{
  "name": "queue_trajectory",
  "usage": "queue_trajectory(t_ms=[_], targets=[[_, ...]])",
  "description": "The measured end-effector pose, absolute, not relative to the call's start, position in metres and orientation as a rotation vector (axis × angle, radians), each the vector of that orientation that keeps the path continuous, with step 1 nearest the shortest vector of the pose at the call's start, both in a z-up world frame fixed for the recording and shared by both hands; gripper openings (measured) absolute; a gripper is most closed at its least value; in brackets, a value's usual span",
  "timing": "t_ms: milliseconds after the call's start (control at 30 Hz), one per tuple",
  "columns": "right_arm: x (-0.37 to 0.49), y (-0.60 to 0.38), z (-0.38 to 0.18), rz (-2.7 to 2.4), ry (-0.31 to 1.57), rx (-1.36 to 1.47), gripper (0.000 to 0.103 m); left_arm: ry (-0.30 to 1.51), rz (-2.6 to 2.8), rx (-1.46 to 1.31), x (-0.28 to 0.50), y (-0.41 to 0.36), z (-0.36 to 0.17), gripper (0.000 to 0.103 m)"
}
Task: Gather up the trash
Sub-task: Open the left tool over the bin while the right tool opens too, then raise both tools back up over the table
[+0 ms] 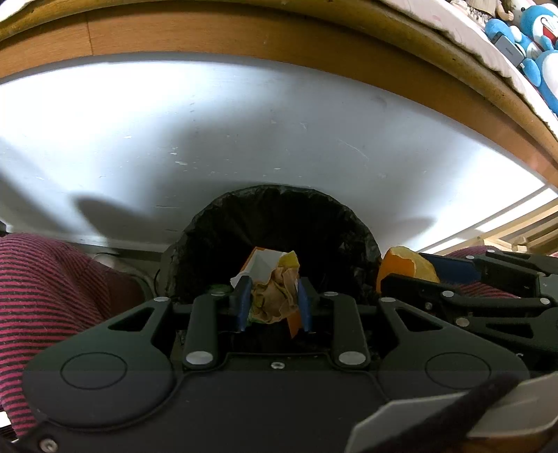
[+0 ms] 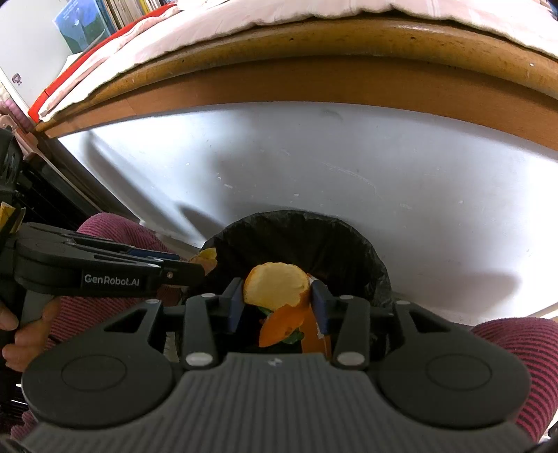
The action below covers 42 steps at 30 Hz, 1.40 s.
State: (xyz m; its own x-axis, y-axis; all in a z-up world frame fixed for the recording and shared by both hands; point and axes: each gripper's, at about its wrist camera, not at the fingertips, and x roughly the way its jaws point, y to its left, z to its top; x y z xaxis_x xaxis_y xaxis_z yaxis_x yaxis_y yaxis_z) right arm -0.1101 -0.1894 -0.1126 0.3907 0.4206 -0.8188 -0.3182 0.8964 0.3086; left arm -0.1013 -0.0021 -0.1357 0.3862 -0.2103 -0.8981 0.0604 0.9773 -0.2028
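Observation:
A bin with a black liner [image 1: 216, 223] stands below both grippers, against a white panel. My left gripper [image 1: 273, 284] is shut on a crumpled brown paper wad [image 1: 275, 303] over the bin's mouth. An orange and white carton [image 1: 261, 263] lies inside the bin. My right gripper [image 2: 277, 296] holds a curved orange peel [image 2: 275, 284] between its blue pads above the same bin [image 2: 348, 244]. More orange scraps [image 2: 282, 329] show beneath it. Each gripper appears in the other's view: the right gripper [image 1: 408, 273] with the peel [image 1: 406, 263], and the left gripper [image 2: 200, 266].
A white panel [image 1: 279, 132] rises behind the bin under a wooden table edge [image 1: 244, 35]. Maroon striped trouser legs [image 1: 52, 289] [image 2: 516, 352] flank the bin. A hand [image 2: 21, 334] grips the left handle. Blue plush toys [image 1: 537, 38] sit on the tabletop, books [image 2: 115, 10] at the far left.

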Motion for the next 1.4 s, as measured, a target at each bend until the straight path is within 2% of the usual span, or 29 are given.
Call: queue_trajectory(t_ms=[100, 200, 267, 433, 633, 867, 1400], targets=[[-0.110, -0.190, -0.114, 0.473, 1.072, 0.109, 0.054, 1.159, -0.172, -0.139, -0.103, -0.003, -0.135, 0.033], [-0.111, -0.190, -0.114, 0.478, 1.065, 0.108, 0.065, 1.151, -0.170, -0.123, -0.104, -0.004, -0.134, 0.043], [-0.112, -0.189, -0.113, 0.482, 1.059, 0.107, 0.066, 1.148, -0.159, -0.105, -0.104, -0.005, -0.132, 0.053], [-0.114, -0.189, -0.110, 0.484, 1.044, 0.092, 0.072, 1.155, -0.149, -0.102, -0.103, -0.006, -0.131, 0.061], [-0.115, -0.189, -0.104, 0.483, 1.025, 0.085, 0.076, 1.139, -0.132, -0.084, -0.105, -0.007, -0.123, 0.067], [-0.121, -0.192, -0.083, 0.507, 0.923, 0.064, 0.081, 1.023, -0.120, -0.048, -0.111, -0.008, -0.091, 0.079], [-0.097, -0.212, 0.000, 0.499, 0.599, 0.062, 0.085, 0.669, -0.085, -0.070, -0.104, 0.009, 0.010, 0.087]])
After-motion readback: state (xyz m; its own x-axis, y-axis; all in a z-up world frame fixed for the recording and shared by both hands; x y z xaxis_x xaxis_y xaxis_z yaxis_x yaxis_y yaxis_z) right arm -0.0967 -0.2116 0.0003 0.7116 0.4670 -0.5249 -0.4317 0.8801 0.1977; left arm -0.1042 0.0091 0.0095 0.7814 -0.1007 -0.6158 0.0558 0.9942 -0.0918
